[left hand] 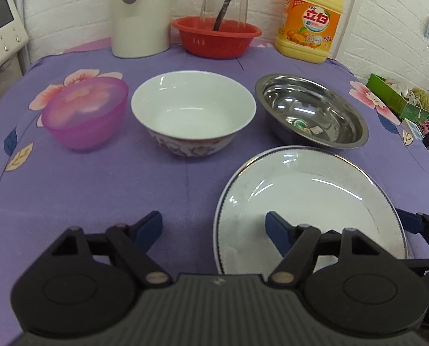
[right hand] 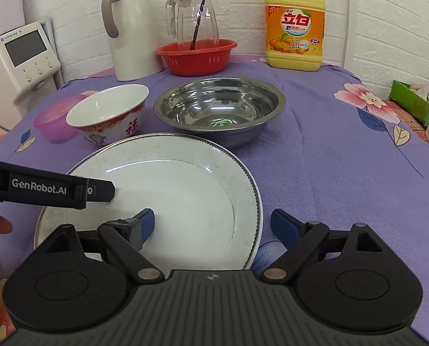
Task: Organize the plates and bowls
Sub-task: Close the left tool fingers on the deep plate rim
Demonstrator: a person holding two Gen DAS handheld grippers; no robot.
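Note:
A large white plate (left hand: 309, 199) (right hand: 171, 190) lies on the purple flowered cloth, nearest to me. Behind it stand a pink plastic bowl (left hand: 84, 112) (right hand: 53, 124), a white ceramic bowl with a red pattern (left hand: 192, 109) (right hand: 107, 115) and a steel bowl (left hand: 312, 109) (right hand: 220, 109), all upright and empty. My left gripper (left hand: 214, 227) is open and straddles the plate's left rim, one blue pad over the cloth and one over the plate. My right gripper (right hand: 214, 223) is open across the plate's right rim. Neither gripper's pads press on the plate.
Along the back wall stand a cream thermos jug (right hand: 128, 28), a red basket (right hand: 197, 54) holding a glass pitcher (right hand: 194, 14), and a yellow detergent bottle (right hand: 295, 26). A white appliance (right hand: 24, 54) is at the left, a green box (right hand: 416, 101) at the right edge.

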